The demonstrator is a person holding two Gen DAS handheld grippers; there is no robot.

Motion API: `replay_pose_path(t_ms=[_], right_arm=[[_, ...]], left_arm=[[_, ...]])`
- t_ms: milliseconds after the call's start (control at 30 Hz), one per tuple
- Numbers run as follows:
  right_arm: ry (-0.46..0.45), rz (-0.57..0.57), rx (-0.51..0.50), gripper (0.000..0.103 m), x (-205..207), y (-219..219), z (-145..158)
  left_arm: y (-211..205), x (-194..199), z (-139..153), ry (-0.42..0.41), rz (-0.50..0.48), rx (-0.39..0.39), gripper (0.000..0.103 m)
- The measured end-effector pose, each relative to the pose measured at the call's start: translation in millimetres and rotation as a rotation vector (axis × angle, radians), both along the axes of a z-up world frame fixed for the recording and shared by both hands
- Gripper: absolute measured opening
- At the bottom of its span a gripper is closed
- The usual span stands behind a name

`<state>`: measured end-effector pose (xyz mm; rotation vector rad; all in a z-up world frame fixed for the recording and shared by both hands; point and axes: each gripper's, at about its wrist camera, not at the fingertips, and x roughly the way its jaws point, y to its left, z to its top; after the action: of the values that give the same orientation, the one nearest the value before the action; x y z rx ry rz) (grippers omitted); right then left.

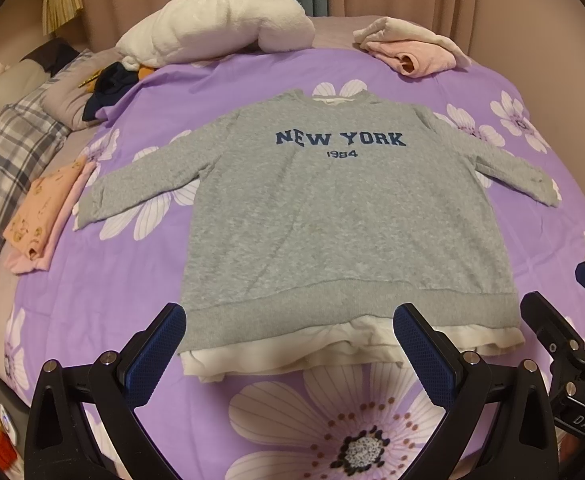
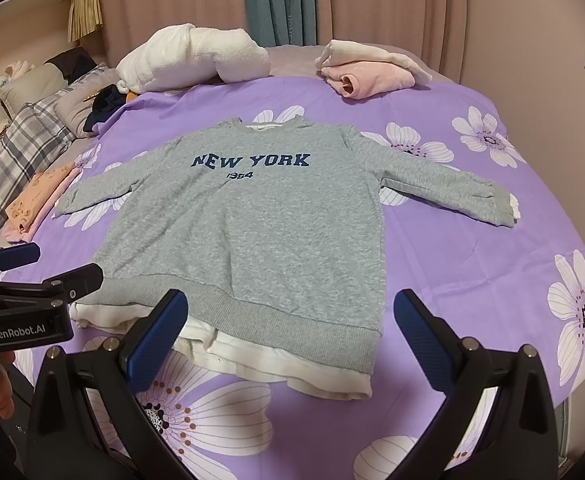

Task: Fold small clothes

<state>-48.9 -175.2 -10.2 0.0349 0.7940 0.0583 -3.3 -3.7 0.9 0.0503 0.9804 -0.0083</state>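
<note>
A small grey sweatshirt (image 1: 332, 216) with "NEW YORK 1984" in blue and a white under-hem lies flat, face up, sleeves spread, on the purple flowered bedsheet (image 1: 140, 280). It also shows in the right wrist view (image 2: 252, 240). My left gripper (image 1: 288, 340) is open and empty, hovering just before the hem's left part. My right gripper (image 2: 292, 332) is open and empty, just before the hem's right part. The right gripper shows at the right edge of the left wrist view (image 1: 564, 312); the left gripper shows at the left edge of the right wrist view (image 2: 40, 276).
A folded peach and pink garment (image 1: 40, 216) lies at the sheet's left edge. A folded pink and cream garment (image 1: 412, 50) and a white fluffy bundle (image 1: 216, 28) lie at the far side. Plaid bedding (image 1: 12, 160), dark clothes (image 1: 104, 88) and curtains surround the bed.
</note>
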Motion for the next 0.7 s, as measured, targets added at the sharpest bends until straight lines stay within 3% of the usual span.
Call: replay_pose_path(t_ms=[700], right_arm=[[-0.001, 0.000, 0.003, 0.103, -0.5, 0.4, -0.7]], left_arm=[[-0.9, -1.5, -0.3, 0.001, -0.003, 0.005, 0.102]])
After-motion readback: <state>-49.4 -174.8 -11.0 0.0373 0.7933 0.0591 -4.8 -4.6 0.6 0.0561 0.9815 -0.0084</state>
